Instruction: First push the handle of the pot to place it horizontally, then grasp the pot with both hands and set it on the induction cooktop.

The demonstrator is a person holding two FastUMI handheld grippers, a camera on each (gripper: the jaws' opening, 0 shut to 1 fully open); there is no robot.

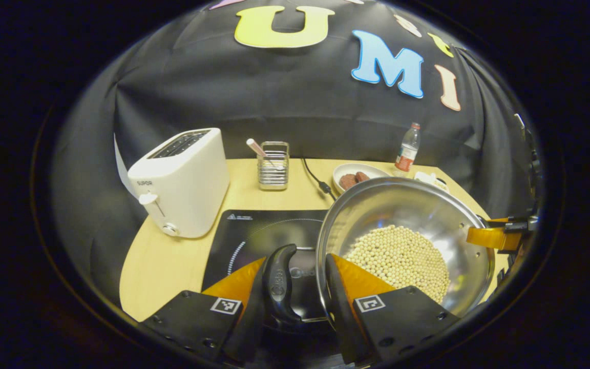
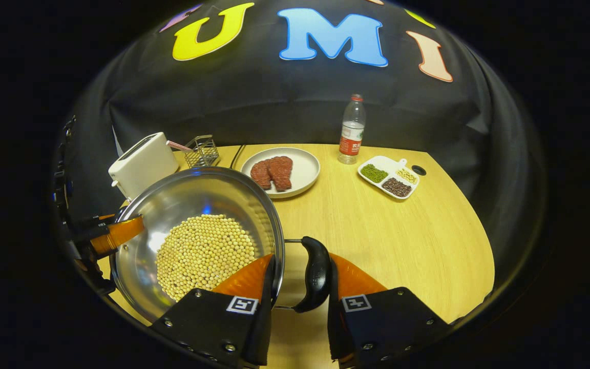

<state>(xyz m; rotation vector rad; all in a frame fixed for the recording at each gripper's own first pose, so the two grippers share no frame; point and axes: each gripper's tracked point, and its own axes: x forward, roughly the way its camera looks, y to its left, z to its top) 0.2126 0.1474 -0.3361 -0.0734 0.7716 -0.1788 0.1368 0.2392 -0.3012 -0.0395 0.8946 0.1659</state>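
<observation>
Over the desk [image 2: 402,241]: pot [image 2: 197,225] of beans held between the 2 grippers, 1 at each side handle.
Left gripper [image 1: 302,287]: jaws nearly shut, 1 finger outside the left handle [image 1: 279,287], 1 inside the rim.
Right gripper [image 2: 300,277]: same hold on the right handle [image 2: 315,274], jaws narrow.
Cooktop [image 1: 259,230]: to the pot's left, under its left edge, beside the toaster [image 1: 182,179].
Coming move: likely carry the pot leftward, then lower it level.

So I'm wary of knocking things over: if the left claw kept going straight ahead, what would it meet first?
Probably the wire utensil rack at the table's back edge, beyond the induction cooktop; the toaster sits left of that line. Depth is uncertain.
</observation>
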